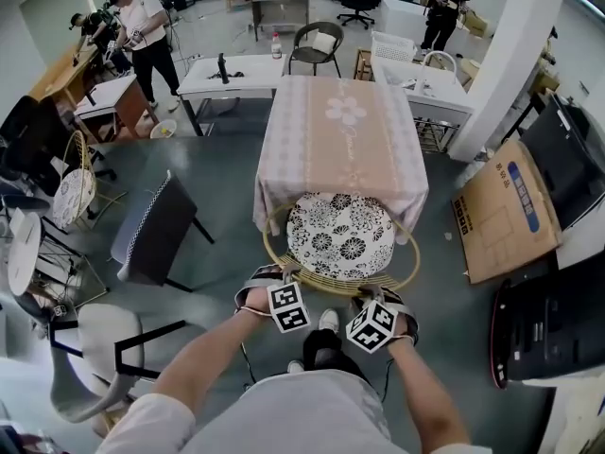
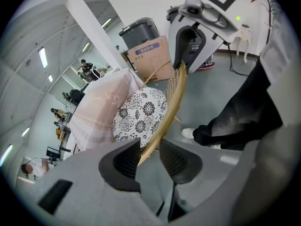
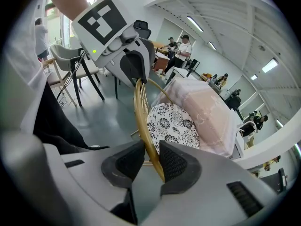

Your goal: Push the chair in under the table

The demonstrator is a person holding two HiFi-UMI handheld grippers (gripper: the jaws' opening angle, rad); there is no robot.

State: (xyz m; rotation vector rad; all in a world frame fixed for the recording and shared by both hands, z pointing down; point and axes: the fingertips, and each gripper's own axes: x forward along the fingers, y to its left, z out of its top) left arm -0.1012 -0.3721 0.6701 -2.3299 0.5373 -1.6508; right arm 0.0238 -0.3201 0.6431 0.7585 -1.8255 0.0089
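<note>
Chair (image 1: 340,239) at near end of table (image 1: 340,130), facing in; front edge of floral cushion (image 1: 342,218) tucked just under the hanging pink cloth (image 1: 284,192), most of the seat out in the open. Curved golden back rim (image 1: 333,285) nearest the person. Left gripper (image 2: 149,157) and right gripper (image 3: 151,161) both straddling that rim, jaws apart with the rim between, apparently not clamped. Judged barely begun: hold taken, nearly the whole push remaining until rim nears table edge.
</note>
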